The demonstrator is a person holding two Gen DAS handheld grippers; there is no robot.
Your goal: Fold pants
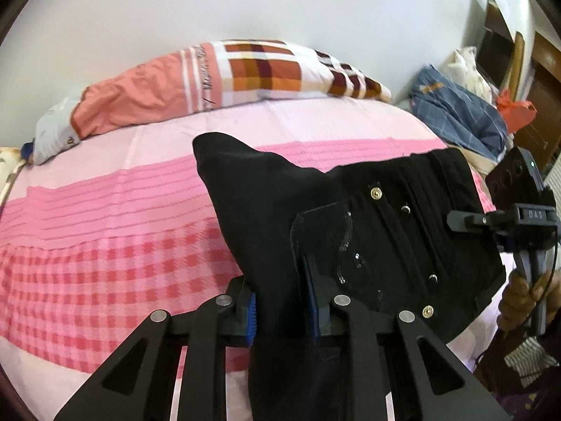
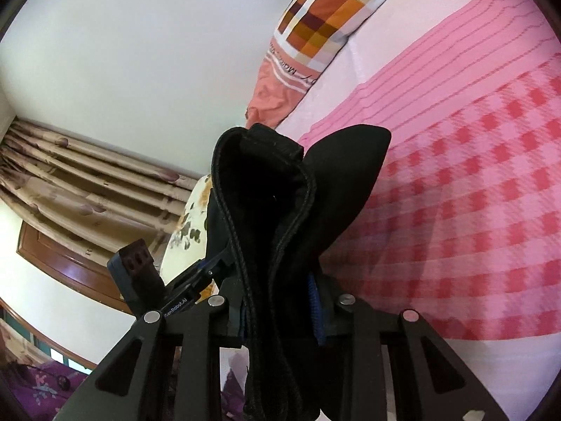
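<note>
The black pants (image 1: 368, 224) hang in the air above the pink bed (image 1: 105, 245), waistband with brass rivets and pocket facing the left wrist view. My left gripper (image 1: 280, 312) is shut on a bunched edge of the pants near the pocket. My right gripper (image 2: 277, 312) is shut on the thick stitched waistband (image 2: 259, 217), which stands up between its fingers. In the left wrist view the right gripper's body (image 1: 526, 217) shows at the pants' right edge, held by a hand. The left gripper's body (image 2: 140, 273) shows in the right wrist view, beside the pants.
A checked orange and white pillow (image 1: 228, 73) lies at the head of the bed. A pile of blue and orange clothes (image 1: 459, 112) sits at the far right by a wooden door. Beige curtains (image 2: 80, 182) hang on the left of the right wrist view.
</note>
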